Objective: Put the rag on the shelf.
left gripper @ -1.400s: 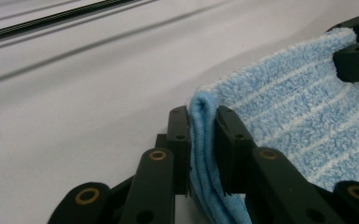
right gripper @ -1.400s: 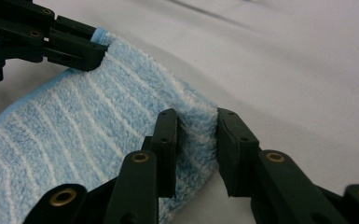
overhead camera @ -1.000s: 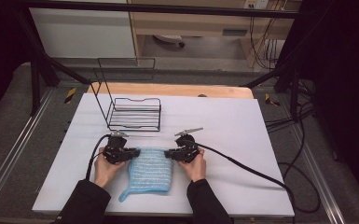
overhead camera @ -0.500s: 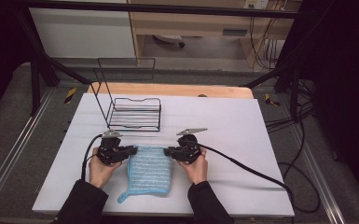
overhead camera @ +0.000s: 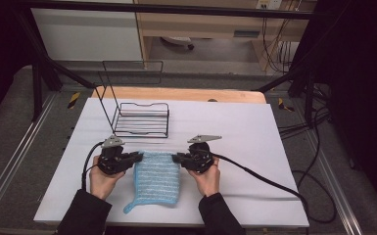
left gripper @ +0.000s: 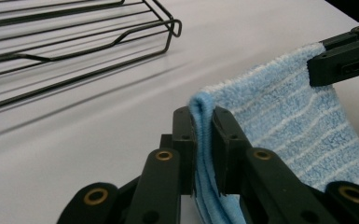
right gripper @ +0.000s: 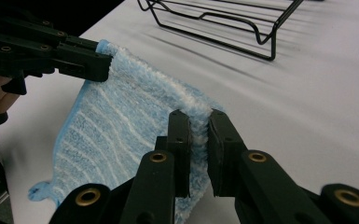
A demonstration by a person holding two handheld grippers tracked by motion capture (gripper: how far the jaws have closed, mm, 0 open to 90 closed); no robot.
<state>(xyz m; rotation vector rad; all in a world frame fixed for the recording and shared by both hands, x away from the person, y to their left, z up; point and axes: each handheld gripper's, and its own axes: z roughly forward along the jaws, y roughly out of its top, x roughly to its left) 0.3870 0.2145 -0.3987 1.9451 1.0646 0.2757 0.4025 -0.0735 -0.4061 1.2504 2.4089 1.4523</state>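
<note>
**Blue cloth pinched at two corners**

High view: a black wire rack (overhead camera: pixel 142 120) stands on the far left part of the white counter (overhead camera: pixel 254 147), with nothing in it; its tall wire back rises at the far side. Nearer the person, a blue cloth (overhead camera: pixel 155 178) with pale stripes lies on the counter between the two hands. The left tool (overhead camera: pixel 136 157) meets the cloth's far left corner and the right tool (overhead camera: pixel 177 157) its far right corner. The cloth's far edge runs between them, and the rest trails toward the person, ending in a small tail at the near left corner. A black cable runs from each tool.

Left gripper view: the left tool (left gripper: pixel 203 140) is closed on a folded edge of the cloth (left gripper: pixel 289 121), the terry pile squeezed up between the two jaws (barely any gap but the fabric). The right tool (left gripper: pixel 307 70) grips the far corner. The rack (left gripper: pixel 74 42) lies beyond on the counter, its wires bare.

Right gripper view: the right tool (right gripper: pixel 199 140) is likewise clamped on the cloth (right gripper: pixel 116 126), fluffy edge pinched between the jaws. The left tool (right gripper: pixel 109 67) holds the opposite corner, so the top edge is lifted off the counter while the striped body slopes down to it. The rack (right gripper: pixel 224 23) sits behind, well apart from the cloth.
</note>
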